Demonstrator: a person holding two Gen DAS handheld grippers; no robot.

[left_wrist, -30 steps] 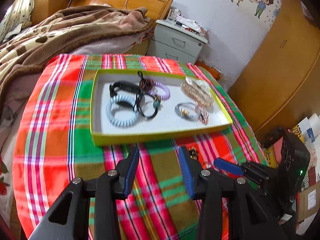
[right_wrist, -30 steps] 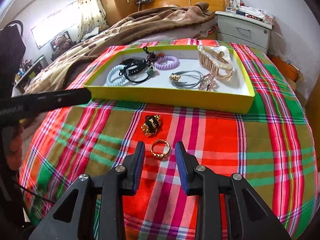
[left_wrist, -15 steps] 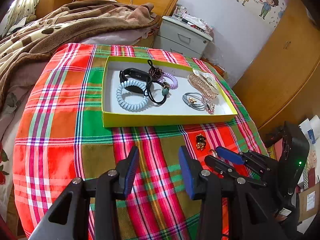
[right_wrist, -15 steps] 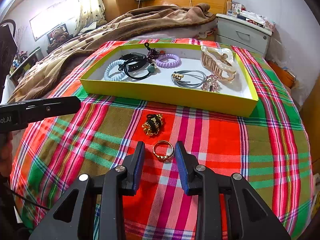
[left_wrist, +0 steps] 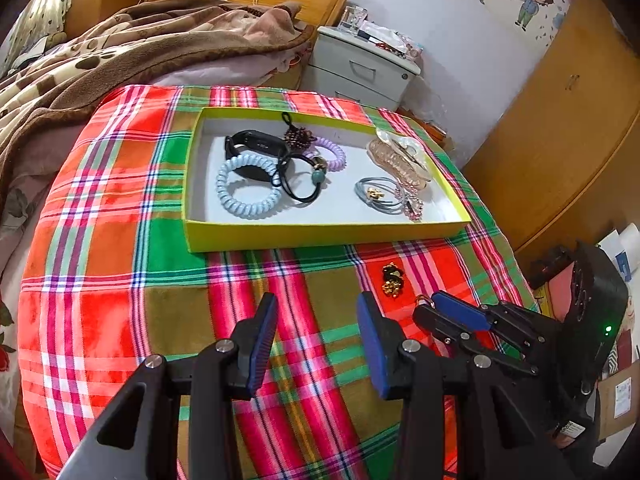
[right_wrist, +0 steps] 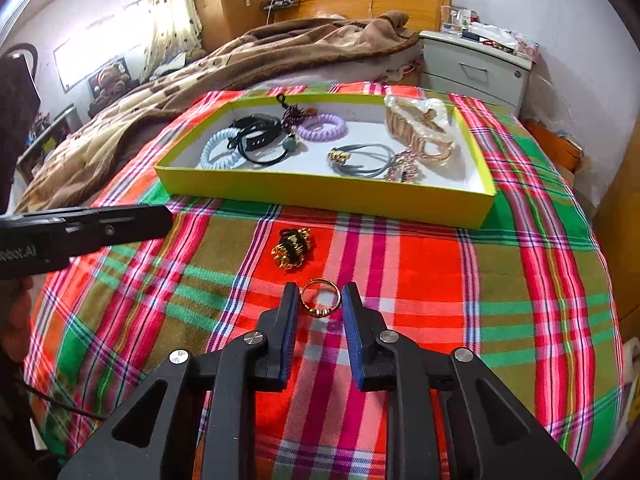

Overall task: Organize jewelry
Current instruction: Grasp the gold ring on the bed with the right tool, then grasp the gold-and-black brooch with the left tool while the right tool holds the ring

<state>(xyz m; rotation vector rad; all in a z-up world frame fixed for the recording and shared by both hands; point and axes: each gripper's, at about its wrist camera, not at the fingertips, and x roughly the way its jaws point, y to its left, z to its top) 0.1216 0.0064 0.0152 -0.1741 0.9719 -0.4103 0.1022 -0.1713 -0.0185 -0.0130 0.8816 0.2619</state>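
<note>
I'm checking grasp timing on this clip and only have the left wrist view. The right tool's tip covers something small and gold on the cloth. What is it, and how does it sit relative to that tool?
Observer: The right wrist view shows a gold ring lying flat on the plaid cloth, directly between the fingertips of the right tool.
Operator: Is it gripped yet?
Observer: The jaws have just been closing, and the pads sit close on either side of the ring. I cannot tell whether they are pressing on it.
Operator: Which way is the ring turned?
Observer: Its ornamented part is on the near side, facing the tool. The plain band points toward the yellow tray.
</note>
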